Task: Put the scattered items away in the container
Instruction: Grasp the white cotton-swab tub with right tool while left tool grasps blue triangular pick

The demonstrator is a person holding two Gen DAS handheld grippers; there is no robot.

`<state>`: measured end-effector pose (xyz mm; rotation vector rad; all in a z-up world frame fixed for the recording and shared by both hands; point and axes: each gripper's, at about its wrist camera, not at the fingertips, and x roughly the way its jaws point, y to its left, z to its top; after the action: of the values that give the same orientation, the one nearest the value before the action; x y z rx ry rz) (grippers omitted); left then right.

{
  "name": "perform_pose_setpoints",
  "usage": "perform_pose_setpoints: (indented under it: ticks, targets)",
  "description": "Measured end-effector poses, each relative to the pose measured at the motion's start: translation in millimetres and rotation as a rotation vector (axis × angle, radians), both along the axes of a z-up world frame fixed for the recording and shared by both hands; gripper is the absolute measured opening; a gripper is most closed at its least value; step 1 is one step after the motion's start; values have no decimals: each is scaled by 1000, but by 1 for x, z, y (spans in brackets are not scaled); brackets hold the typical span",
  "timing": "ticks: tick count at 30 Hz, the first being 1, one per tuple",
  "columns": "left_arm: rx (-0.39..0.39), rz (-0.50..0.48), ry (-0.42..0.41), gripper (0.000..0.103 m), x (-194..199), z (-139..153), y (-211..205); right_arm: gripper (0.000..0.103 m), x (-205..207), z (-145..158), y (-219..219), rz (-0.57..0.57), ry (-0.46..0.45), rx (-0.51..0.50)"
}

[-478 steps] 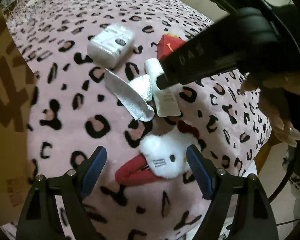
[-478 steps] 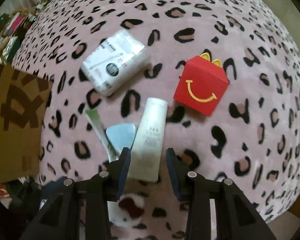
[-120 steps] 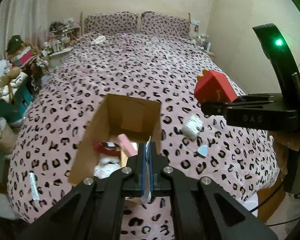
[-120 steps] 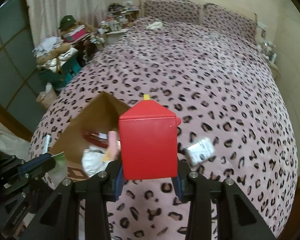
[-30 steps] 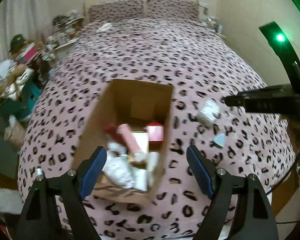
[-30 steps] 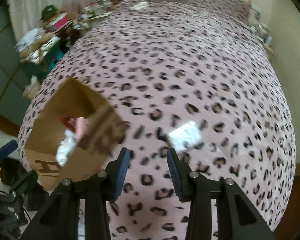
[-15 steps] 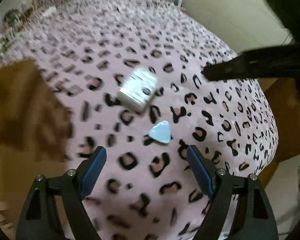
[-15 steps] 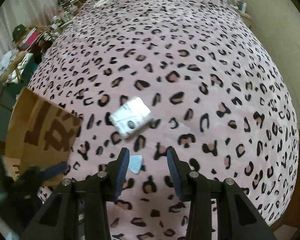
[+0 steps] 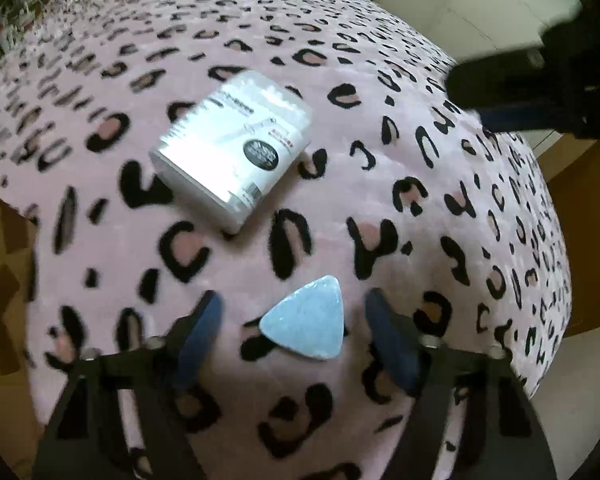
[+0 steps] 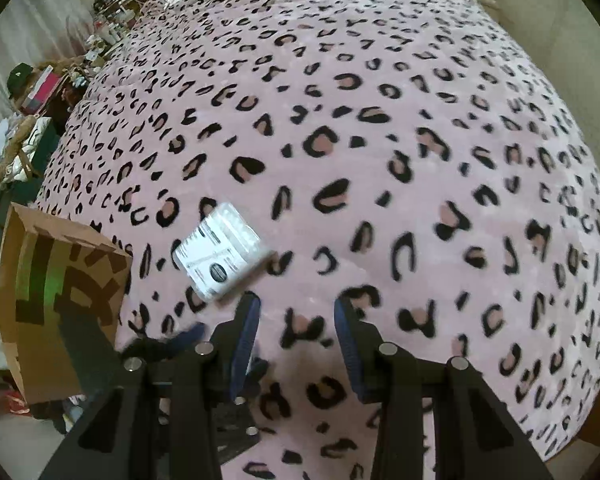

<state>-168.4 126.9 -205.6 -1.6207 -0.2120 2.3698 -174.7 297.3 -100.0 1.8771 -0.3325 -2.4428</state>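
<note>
One white packet point(image 9: 233, 148), one blue triangular pad point(image 9: 306, 330) and one cardboard box point(image 10: 56, 300) lie on one leopard-print blanket point(image 10: 380, 160).

Soft, even indoor light; motion blur throughout, with fisheye bending and dark corners.

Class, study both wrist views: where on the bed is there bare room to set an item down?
Free: the wide blanket right of and beyond the white box. Crowded: the near-left edge, where white box, blue triangular pad, cardboard container and left gripper cluster.
</note>
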Motion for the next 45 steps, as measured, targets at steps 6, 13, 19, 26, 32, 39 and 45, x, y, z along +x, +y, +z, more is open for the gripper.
perform_pose_setpoints:
  ticks: [6, 13, 19, 26, 32, 39, 45]
  targets:
    - [13, -5, 22, 41, 0, -9, -8, 40, -33, -23, -17, 14, -71, -87]
    - [32, -3, 37, 41, 7, -3, -23, 40, -53, -54, -31, -96, -143, -220]
    - [54, 34, 26, 41, 11, 1, -47, 48, -61, -63, -40, -178, -137, -179]
    - [57, 53, 29, 41, 13, 5, -64, 75, -63, -102, -43, -291, -231, -334]
    - [54, 70, 29, 41, 16, 8, -78, 74, -70, -107, -59, -307, -180, -344]
    - [43, 79, 20, 41, 21, 11, -87, 56, -72, -84, -64, -235, -96, -266]
    - [14, 68, 19, 41, 28, 19, -82, 45, -59, -63, -60, -172, -49, -204]
